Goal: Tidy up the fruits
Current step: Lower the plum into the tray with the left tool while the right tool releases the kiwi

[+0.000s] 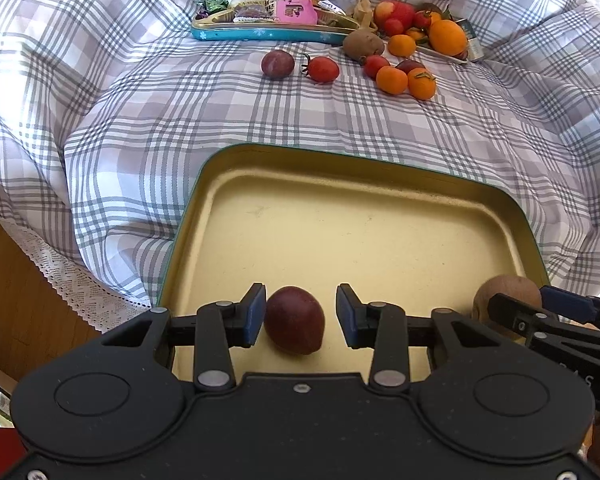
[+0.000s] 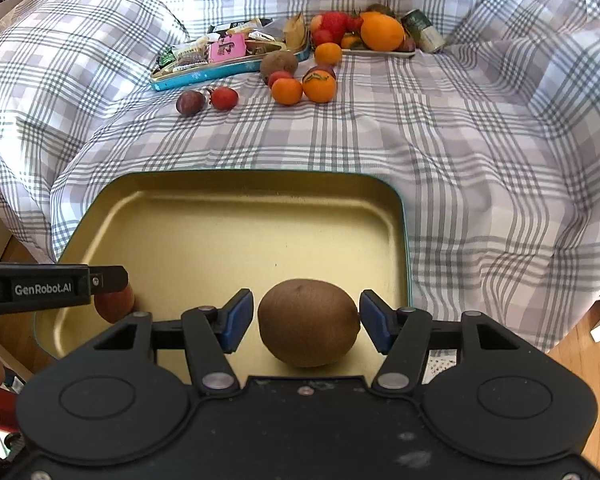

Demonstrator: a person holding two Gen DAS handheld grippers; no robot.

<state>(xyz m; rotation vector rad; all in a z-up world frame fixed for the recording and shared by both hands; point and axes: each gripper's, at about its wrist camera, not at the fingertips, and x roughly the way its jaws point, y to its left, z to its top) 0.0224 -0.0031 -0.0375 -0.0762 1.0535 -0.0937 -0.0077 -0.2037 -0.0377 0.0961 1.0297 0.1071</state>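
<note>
Grey plaid cloth [image 1: 340,120], gold tray [image 1: 340,220], wooden floor [image 1: 12,280]

Readable text, right wrist view: I make out "GenRobot.AI" in white letters on the black body of the left gripper [image 2: 112,280], at the left edge. Left wrist view: I see faint raised letters on the right gripper [image 1: 540,300], only "A S" legible, partly cut off. Printing on the snack wrappers in the blue tin [image 1: 260,34] is too small for me to read.
</note>
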